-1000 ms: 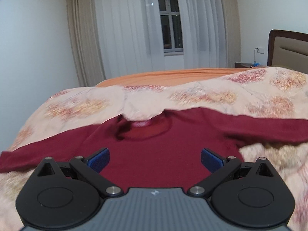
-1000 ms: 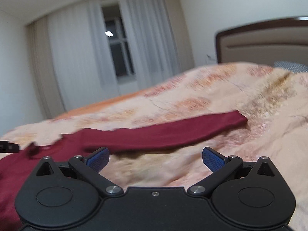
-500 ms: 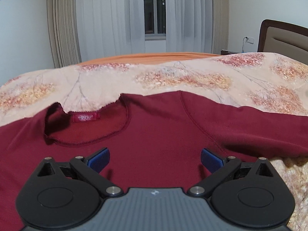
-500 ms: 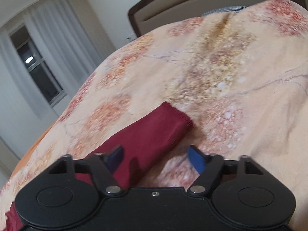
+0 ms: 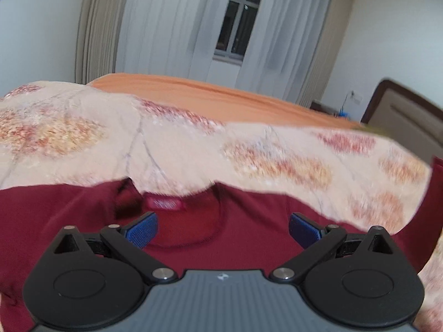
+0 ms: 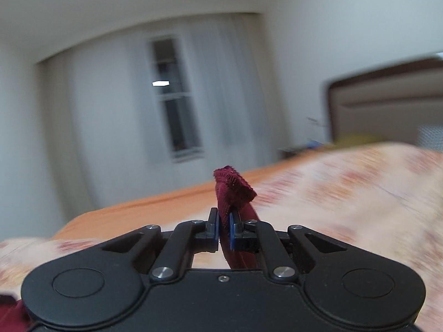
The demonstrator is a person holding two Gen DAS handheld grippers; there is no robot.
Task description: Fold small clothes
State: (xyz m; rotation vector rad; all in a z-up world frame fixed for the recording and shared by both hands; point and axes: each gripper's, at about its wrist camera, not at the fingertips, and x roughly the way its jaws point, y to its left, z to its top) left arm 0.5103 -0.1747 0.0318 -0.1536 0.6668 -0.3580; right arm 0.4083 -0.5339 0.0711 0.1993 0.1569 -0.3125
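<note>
A dark red long-sleeved shirt (image 5: pixel 249 229) lies flat on a floral quilt (image 5: pixel 193 149). Its collar and red neck label (image 5: pixel 165 203) sit just ahead of my left gripper (image 5: pixel 223 229). That gripper hangs open over the shirt's chest with nothing between its blue pads (image 5: pixel 142 229). My right gripper (image 6: pixel 224 231) is shut on the cuff end of the shirt's sleeve (image 6: pixel 232 188), which sticks up above the pads, lifted off the bed. The far right of the left wrist view shows the raised sleeve (image 5: pixel 436 182).
An orange sheet (image 5: pixel 221 96) covers the far side of the bed. A brown padded headboard (image 6: pixel 387 102) stands at the right. White curtains and a window (image 5: pixel 238 19) fill the far wall. A bedside stand (image 5: pixel 326 108) sits by the headboard.
My right gripper closed on the sleeve cuff and lifted it off the quilt. My left gripper shifted sideways over the shirt and rolled; the collar now sits between its pads.
</note>
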